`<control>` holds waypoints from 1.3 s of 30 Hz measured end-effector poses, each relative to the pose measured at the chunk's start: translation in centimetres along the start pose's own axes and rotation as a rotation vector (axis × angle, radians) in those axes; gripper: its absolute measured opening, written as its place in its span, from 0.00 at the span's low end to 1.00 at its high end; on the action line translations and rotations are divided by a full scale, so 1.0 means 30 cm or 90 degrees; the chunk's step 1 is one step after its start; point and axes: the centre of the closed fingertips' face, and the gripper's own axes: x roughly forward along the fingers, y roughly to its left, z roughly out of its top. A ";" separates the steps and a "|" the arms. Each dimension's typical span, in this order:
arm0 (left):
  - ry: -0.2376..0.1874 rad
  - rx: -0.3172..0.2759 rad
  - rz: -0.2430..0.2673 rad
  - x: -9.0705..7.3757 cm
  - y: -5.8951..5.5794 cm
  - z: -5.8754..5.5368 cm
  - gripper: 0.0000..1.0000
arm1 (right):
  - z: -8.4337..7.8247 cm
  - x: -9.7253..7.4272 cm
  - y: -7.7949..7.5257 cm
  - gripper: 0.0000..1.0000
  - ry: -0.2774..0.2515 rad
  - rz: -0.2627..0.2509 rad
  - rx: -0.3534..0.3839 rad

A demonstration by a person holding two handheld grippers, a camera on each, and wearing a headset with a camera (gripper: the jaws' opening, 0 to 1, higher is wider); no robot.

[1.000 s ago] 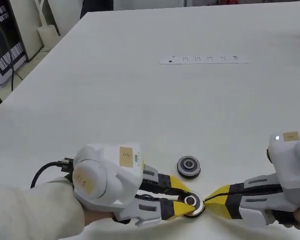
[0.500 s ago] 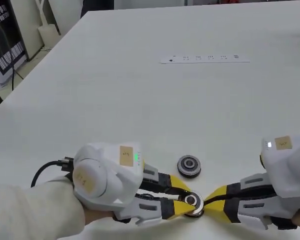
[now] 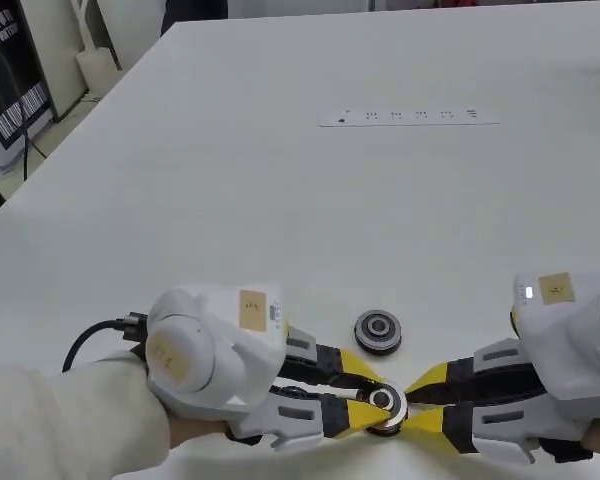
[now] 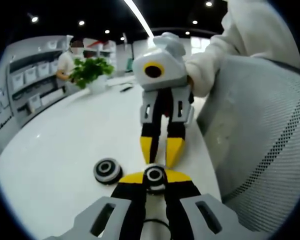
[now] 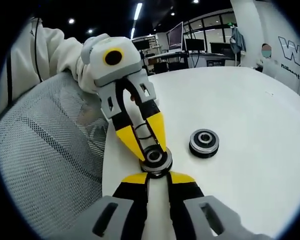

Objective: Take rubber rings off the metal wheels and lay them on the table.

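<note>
The left hand-held gripper [image 4: 158, 177] is clamped on a metal wheel [image 4: 155, 174], with one yellow tip on either side of it. It holds the wheel low over the table [image 3: 280, 200], close to the edge nearest the person. The right hand-held gripper [image 5: 158, 178] meets it head-on. Its jaws are only narrowly parted and its tips rest against the wheel's rim, where the dark rubber ring [image 5: 168, 161] sits. I see nothing clamped between them (how far the tips reach over the ring is hidden by the wheel itself).

The main risk, as I judge it, is the bite. The ring lies snug in the rim, and the right tips are broad beside it. If they close on metal instead of rubber, they will skid off or pull the whole wheel along.

A hard pull could also twist the wheel out of the left jaws, because their hold is across a round, smooth body. The table edge and a mesh chair back [image 5: 45, 165] lie just beyond, so a loose wheel could roll off the table. If the ring does stretch and then slips free, it may snap away and land somewhere other than the table.

A second wheel [image 3: 377, 331] lies flat just beside the pair, ring on. A wide sweep of either hand-held gripper could knock it.
</note>
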 end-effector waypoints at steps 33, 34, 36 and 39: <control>0.000 0.002 0.001 0.000 0.001 -0.002 0.14 | -0.004 -0.024 -0.017 0.00 -0.025 -0.014 0.109; 0.000 0.003 0.001 0.000 0.001 -0.002 0.14 | -0.002 -0.025 -0.018 0.00 -0.031 -0.010 0.122; 0.000 0.003 0.000 0.000 0.001 -0.002 0.14 | -0.001 -0.027 -0.019 0.00 -0.036 -0.008 0.138; 0.000 0.003 0.001 -0.001 0.002 -0.002 0.14 | -0.001 -0.030 -0.019 0.00 -0.044 -0.003 0.161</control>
